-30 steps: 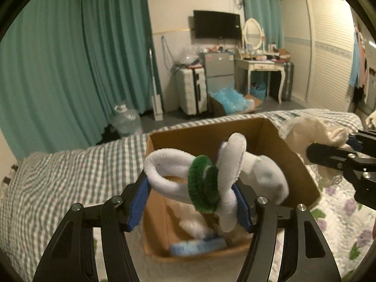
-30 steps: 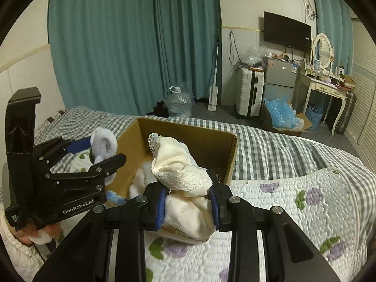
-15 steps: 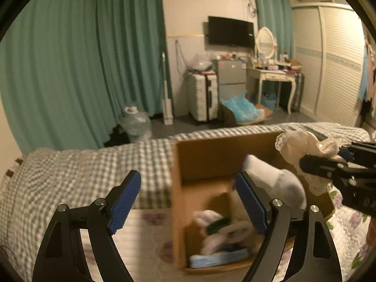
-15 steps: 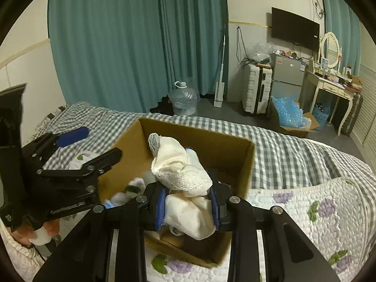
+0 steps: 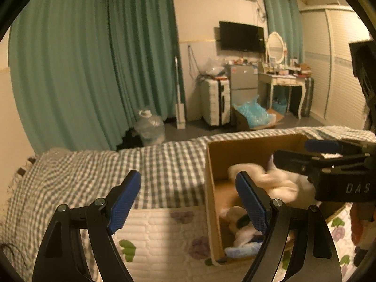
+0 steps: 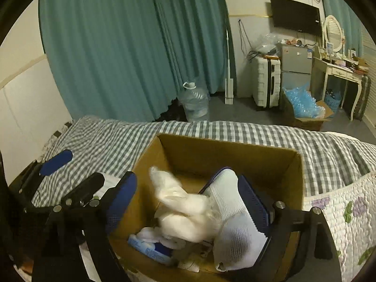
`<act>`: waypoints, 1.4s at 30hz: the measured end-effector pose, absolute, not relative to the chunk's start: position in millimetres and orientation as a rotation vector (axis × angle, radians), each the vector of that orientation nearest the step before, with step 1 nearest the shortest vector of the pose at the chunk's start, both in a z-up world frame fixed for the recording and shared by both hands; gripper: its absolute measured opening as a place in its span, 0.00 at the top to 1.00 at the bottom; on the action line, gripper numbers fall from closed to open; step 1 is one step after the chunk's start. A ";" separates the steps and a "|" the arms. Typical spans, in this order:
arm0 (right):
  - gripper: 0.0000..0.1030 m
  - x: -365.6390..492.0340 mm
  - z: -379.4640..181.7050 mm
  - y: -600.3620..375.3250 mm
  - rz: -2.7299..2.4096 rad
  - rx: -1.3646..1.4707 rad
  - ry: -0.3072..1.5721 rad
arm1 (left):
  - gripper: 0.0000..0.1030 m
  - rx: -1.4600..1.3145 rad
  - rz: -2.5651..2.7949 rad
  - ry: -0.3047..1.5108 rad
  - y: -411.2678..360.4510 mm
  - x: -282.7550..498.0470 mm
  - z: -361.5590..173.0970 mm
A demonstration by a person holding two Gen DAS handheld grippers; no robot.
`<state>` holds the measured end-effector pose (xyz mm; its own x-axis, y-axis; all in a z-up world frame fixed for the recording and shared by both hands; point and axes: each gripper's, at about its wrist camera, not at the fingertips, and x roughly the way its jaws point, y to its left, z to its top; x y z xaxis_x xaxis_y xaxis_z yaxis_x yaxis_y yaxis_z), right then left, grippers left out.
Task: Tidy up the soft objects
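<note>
Jaws on both grippers stand spread wide and neither is pinching anything. I have the right gripper (image 6: 185, 202) poised over the cardboard box (image 6: 225, 145), and the cream lace cloth (image 6: 183, 213) sits blurred between its blue pads, inside the box, loose and touching neither pad as far as I can tell. A white sock (image 6: 232, 213) leans against the right-hand pad, its long axis running near to far, and a blue-and-white packet (image 6: 150, 246) lies on the box floor nearer me. The left gripper (image 5: 190, 199) hangs off to the left over the checked blanket (image 5: 98, 174), with the box just to its right. So the soft things lie directly below the right jaws, and that gripper is clearly the nearer one; I judge the drop done and a lift clear is next.
</note>
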<state>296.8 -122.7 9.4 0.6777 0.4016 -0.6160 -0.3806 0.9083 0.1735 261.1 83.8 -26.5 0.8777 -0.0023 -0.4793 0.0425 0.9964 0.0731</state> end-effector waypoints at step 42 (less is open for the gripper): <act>0.00 76.7 13.5 -194.4 0.206 -0.076 0.369 | 0.02 0.035 0.096 0.252 71.6 79.2 -27.7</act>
<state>76.7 -194.4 13.5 0.9122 0.1856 -0.3652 -0.2131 0.9764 -0.0362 79.2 71.6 -27.7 0.9639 0.0995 -0.2470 -0.0906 0.9948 0.0470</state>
